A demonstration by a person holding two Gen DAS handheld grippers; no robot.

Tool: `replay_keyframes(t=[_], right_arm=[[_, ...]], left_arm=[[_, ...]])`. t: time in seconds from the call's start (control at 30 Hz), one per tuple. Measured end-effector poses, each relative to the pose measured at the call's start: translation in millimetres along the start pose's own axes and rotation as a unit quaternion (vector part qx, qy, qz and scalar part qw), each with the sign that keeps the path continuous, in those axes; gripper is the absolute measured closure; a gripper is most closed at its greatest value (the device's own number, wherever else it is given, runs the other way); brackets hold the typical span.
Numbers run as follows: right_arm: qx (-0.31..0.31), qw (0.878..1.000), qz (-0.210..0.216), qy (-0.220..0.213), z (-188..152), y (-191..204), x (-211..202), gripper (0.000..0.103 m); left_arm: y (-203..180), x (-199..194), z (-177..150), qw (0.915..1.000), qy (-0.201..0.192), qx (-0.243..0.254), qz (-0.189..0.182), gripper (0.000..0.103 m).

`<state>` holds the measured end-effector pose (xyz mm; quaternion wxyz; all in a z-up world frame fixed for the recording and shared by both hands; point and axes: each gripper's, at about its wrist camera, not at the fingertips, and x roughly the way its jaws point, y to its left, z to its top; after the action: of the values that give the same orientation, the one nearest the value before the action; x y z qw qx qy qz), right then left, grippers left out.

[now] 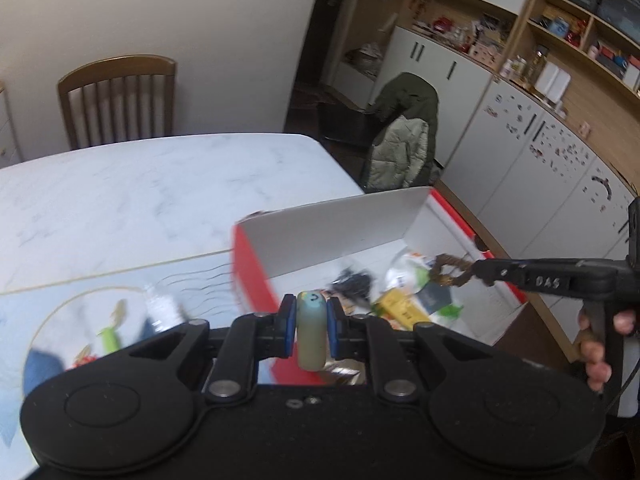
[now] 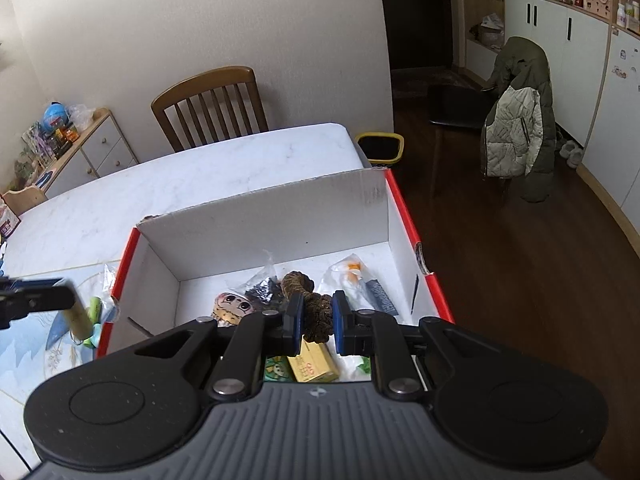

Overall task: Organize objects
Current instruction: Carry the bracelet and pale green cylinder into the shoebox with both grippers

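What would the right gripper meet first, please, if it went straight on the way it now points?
Probably the things lying in the box: the right gripper, shut on a brown braided ring, points down over the black packet, with the box's white far wall beyond. Depth is unclear.

The letters "DAS" stand in white on the black right gripper point(image 1: 476, 270), as seen from the left wrist. A yellow pack point(image 2: 312, 364) in the box point(image 2: 404, 216) has red print, too small to read.
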<state>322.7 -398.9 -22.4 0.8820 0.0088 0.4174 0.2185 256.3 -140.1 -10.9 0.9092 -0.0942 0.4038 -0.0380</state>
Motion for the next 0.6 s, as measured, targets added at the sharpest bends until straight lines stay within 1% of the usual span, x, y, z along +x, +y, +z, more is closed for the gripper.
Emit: replay_keyframes(t=[0.3, 0.47, 0.6], right_arm=[[-0.009, 1.0, 0.013, 0.01, 1.8, -9.8, 13.0, 0.089], [-0.014, 1.0, 0.017, 0.018, 2.9, -12.6, 21.8, 0.089], [-0.015, 0.999, 0.024, 0.026, 0.6, -14.8, 28.9, 0.089]], left_arm=[[-46.5, 52.5, 16.0, 0.9989, 0.029, 0.037, -0.007, 0.09], [-60.7, 80.5, 15.0, 0.9973, 0.051, 0.052, -0.004, 0.09], [-65.1, 99.0, 13.2, 0.9959, 0.069, 0.059, 0.002, 0.09]])
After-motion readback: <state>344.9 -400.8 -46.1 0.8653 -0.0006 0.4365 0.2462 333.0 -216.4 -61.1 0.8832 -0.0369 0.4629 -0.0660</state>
